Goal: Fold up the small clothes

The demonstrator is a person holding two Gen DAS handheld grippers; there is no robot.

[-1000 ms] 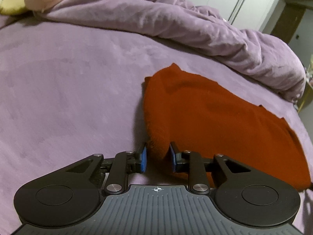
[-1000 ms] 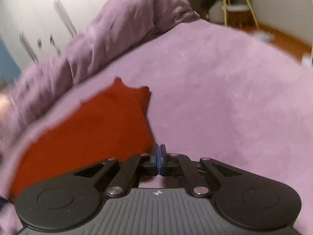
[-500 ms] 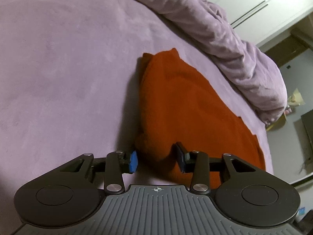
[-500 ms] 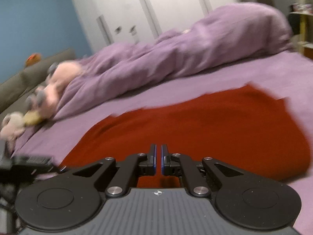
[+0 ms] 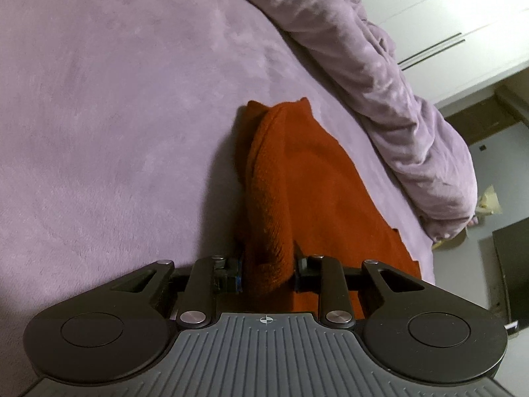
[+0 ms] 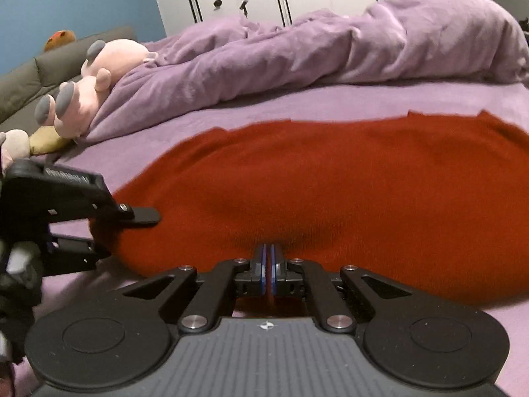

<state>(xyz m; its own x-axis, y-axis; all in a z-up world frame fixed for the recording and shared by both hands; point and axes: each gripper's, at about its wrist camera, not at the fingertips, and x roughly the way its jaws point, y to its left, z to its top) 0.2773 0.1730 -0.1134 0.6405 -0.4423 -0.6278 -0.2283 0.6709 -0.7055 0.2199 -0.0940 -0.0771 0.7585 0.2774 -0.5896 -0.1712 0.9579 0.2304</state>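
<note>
Lying across my lilac bed, below the heaped duvet, the red knit garment spreads flat. My left tongs are closing on its bunched near edge, fabric pressed between both pads; my right tongs sit pressed together at its hem.

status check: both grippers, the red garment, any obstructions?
Left gripper closing on a bunched fold of the red knit garment. Right gripper shut at its near edge. Nothing on the garment.
</note>
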